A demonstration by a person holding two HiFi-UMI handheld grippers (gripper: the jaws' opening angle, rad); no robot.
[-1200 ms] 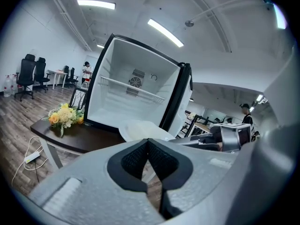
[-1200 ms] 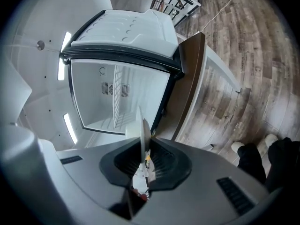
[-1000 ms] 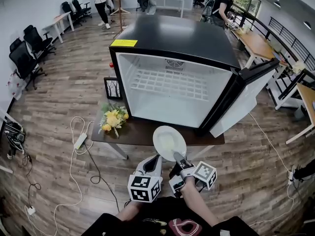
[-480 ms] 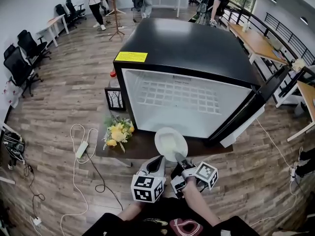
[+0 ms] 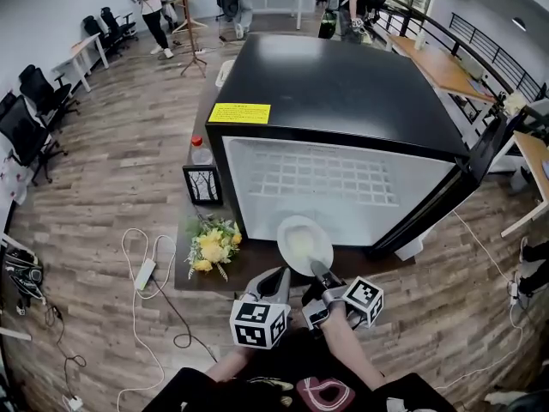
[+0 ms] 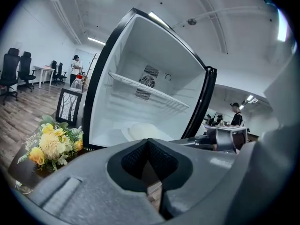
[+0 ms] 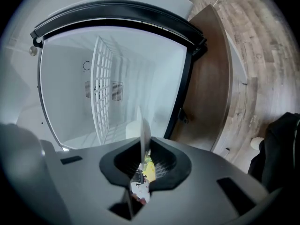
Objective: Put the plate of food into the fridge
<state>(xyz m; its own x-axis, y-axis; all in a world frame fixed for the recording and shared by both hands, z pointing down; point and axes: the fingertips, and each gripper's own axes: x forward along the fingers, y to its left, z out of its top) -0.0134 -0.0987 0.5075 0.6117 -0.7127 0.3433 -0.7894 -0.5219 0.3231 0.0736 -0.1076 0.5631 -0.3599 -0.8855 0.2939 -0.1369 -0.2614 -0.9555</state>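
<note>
A white plate (image 5: 304, 244) with pale food hangs level just before the open mouth of the black fridge (image 5: 343, 84). My right gripper (image 5: 319, 273) is shut on the plate's near rim. In the right gripper view the plate (image 7: 142, 135) stands edge-on between the pads, with the white fridge interior (image 7: 117, 78) and its wire shelf (image 7: 103, 88) behind it. My left gripper (image 5: 273, 283) sits beside the right one, to its left, shut and holding nothing. In the left gripper view the plate (image 6: 145, 131) shows in front of the fridge's floor.
The fridge door (image 5: 446, 196) swings out to the right. The fridge stands on a low brown table (image 5: 249, 269) with yellow flowers (image 5: 213, 247), a picture frame (image 5: 202, 184) and a red-capped bottle (image 5: 199, 150) at its left. A power strip (image 5: 144, 273) and cables lie on the floor.
Both grippers and the plate have come closer to the fridge opening, which now fills more of the view. The hold on the plate has not changed.
</note>
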